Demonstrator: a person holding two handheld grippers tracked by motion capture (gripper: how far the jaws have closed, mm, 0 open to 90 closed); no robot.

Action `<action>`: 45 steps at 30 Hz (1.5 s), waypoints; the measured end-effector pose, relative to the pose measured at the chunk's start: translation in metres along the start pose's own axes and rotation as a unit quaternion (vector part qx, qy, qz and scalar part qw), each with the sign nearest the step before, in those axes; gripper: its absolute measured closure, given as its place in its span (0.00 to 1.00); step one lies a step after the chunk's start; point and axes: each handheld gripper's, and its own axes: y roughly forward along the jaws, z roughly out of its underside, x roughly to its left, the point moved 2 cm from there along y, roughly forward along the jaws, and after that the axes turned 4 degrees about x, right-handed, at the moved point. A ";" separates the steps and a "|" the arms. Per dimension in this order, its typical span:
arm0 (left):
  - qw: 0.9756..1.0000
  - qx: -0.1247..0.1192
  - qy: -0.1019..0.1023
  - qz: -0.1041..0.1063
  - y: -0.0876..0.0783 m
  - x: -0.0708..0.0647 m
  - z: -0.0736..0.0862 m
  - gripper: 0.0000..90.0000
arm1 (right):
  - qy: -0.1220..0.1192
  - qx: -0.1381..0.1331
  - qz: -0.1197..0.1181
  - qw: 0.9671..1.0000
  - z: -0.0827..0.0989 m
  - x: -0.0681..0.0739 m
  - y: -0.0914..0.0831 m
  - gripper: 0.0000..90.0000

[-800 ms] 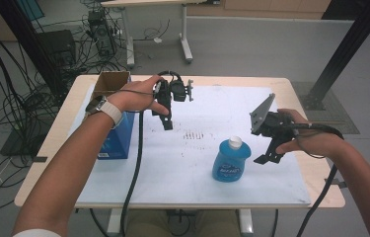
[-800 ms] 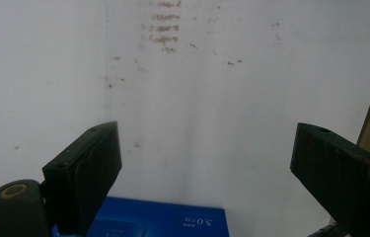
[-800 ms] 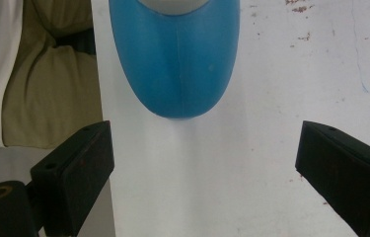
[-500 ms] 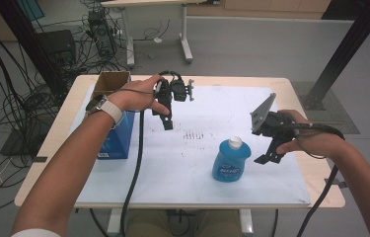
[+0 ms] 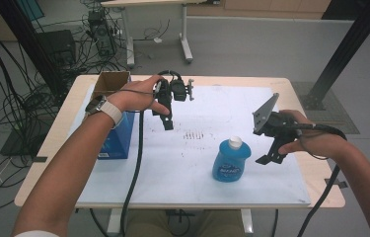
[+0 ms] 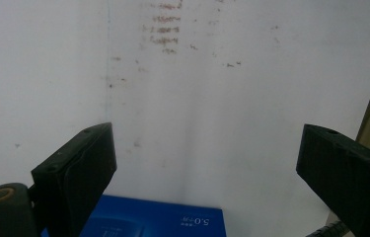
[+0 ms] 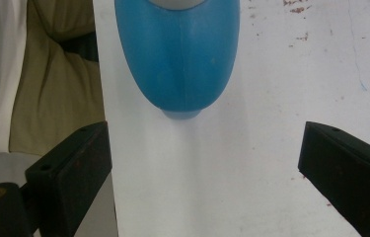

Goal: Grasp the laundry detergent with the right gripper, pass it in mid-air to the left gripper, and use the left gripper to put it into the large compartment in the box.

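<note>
Blue bottle stands upright on the white sheet just beside the right gripper, whose jaws, like the left gripper's, are spread and grasp nothing.

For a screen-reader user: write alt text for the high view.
A person at a white-covered table holds a two-jaw gripper in each hand, both open and holding nothing. The right gripper hangs just right of an upright blue bottle; the left gripper hovers over the sheet, beside a blue box and an open cardboard box.
</note>
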 end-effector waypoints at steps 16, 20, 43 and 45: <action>1.000 -0.003 -0.001 -0.004 0.000 -0.001 0.000 0.10 | -0.003 -0.007 -0.003 1.000 0.001 0.002 0.004 0.06; 1.000 -0.004 -0.002 -0.005 0.000 0.000 0.001 0.10 | -0.004 -0.011 -0.004 1.000 0.001 0.002 0.004 0.05; 1.000 -0.010 -0.009 -0.008 0.001 -0.003 -0.001 0.10 | -0.009 -0.037 0.000 0.999 0.010 0.004 0.007 0.05; 1.000 -0.010 -0.008 -0.007 0.000 -0.003 -0.001 0.10 | -0.009 -0.038 0.000 0.999 0.010 0.004 0.008 0.05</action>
